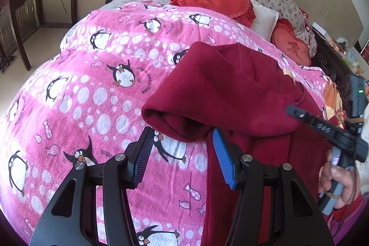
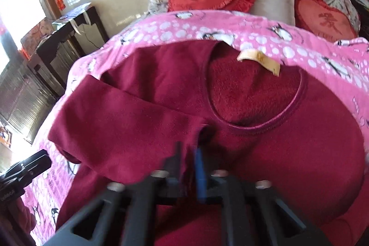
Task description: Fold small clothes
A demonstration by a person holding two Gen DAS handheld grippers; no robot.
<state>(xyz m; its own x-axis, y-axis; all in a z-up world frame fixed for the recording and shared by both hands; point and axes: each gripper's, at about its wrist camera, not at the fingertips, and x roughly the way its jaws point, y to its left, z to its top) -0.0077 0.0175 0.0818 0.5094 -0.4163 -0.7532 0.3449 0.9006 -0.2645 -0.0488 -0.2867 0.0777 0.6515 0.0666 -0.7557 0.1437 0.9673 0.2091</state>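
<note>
1. Left gripper (image 1: 182,153): fingers stand about half open with nothing between them. I see penguin blanket (image 1: 80,89) in the gap. Fingertips sit just short of the near rolled edge of the maroon fleece top (image 1: 230,89), at its left side; no contact that I can make out.

2. The top lies spread on the blanket on the bed, neckline (image 2: 260,123) toward the pillows, tan label (image 2: 258,60) at the back of the collar. Its left sleeve (image 2: 120,117) is folded across the chest, toward the neckline.

3. Handling, my read: thick, soft, limp fleece. Light, not fragile. It should drape and sag from any pinch point and cling to the fuzzy blanket, so dragging may wrinkle it. Grippy rather than slippery.

4. Best holds, I judge: doubled edges, cuff, hem or shoulder seams beside the neckline, where a pinch catches enough layers.

5. Right gripper (image 2: 188,153): fingers are closed together just below the neckline, with a pinch of maroon fabric near the sleeve end between them. Picture is blurred, so how many layers are caught I can't tell.
</note>
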